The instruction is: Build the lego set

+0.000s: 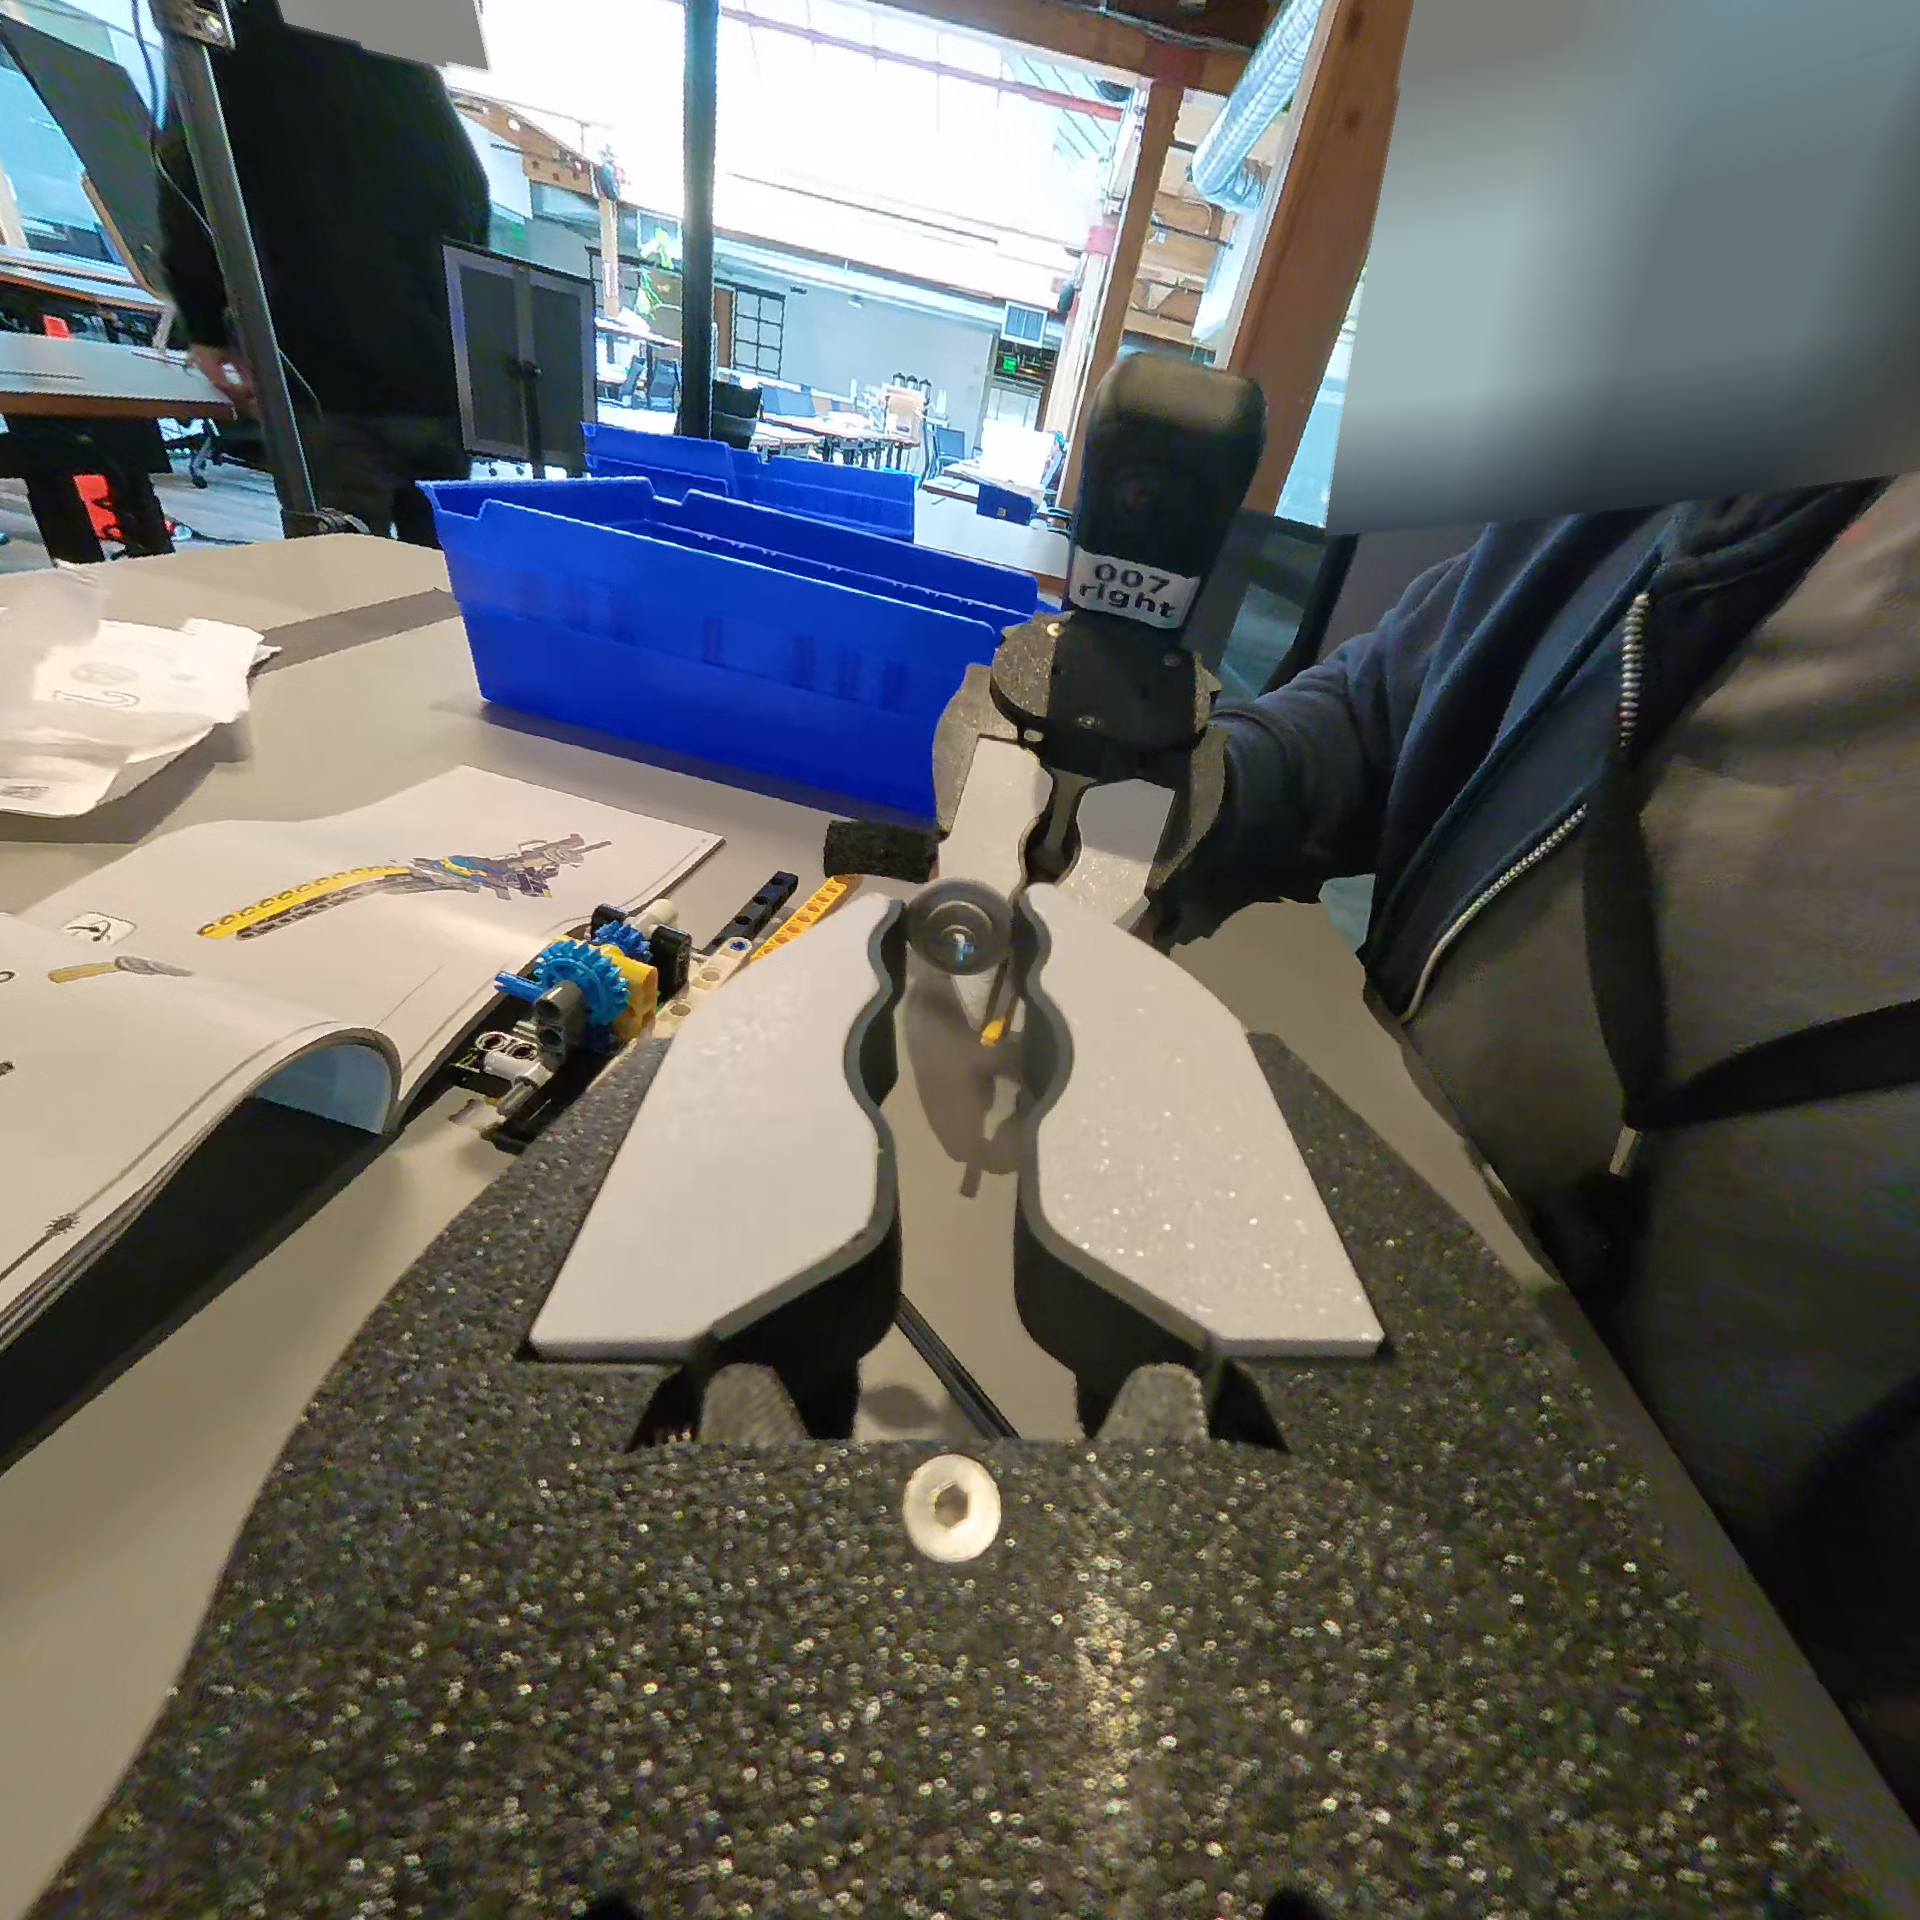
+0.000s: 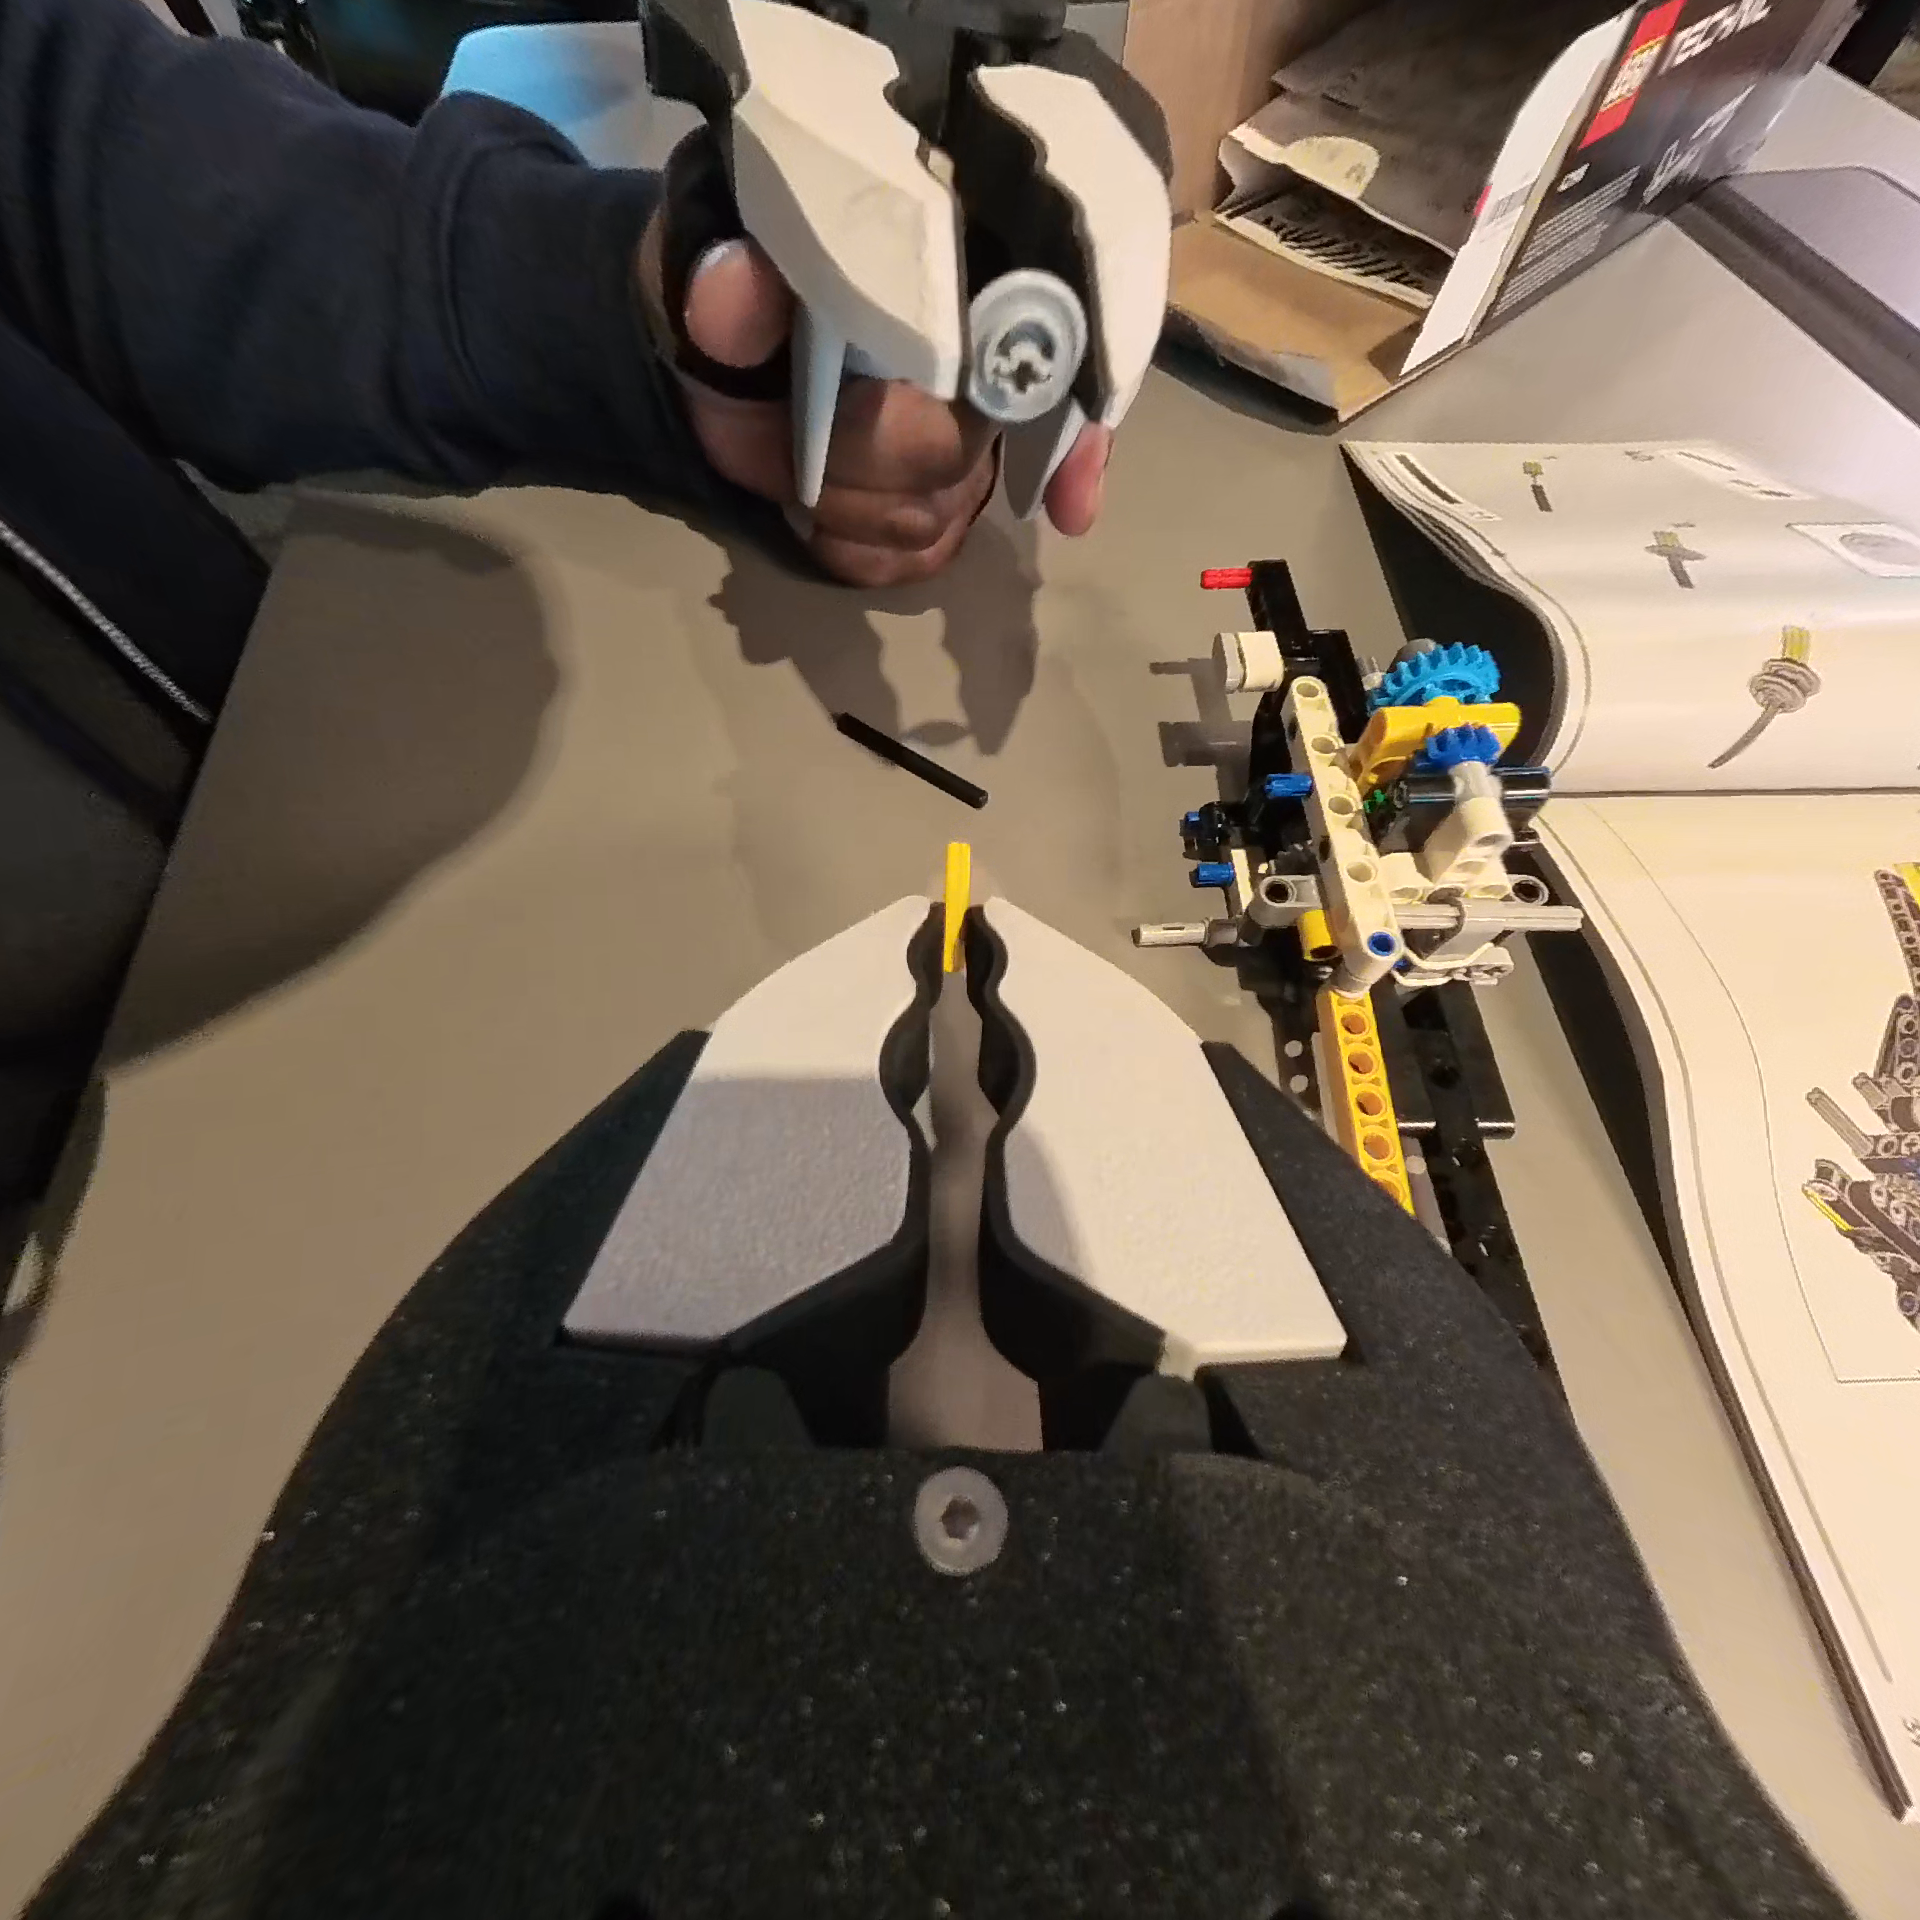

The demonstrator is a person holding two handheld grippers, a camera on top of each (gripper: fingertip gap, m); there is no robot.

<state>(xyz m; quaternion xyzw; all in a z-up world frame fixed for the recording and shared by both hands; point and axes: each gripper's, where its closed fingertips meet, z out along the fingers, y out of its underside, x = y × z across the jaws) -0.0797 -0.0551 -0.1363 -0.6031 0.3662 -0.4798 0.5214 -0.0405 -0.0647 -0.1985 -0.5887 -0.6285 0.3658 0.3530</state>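
The left gripper [image 2: 1023,353] clamps a round grey plastic pulley wheel [image 2: 1027,346]; the right gripper [image 2: 956,909] pinches a thin yellow axle [image 2: 954,904]. Unjoined above the table's near edge; the part-built black, yellow and blue model [image 2: 1371,821] remains unfinished.

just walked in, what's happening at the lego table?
A person is working with two handheld grippers above the grey table. The left gripper is shut on a small grey wheel; the right gripper is shut on a thin yellow pin, and the two face each other. The half-built model sits beside the open instruction booklet. A loose black rod lies on the table.
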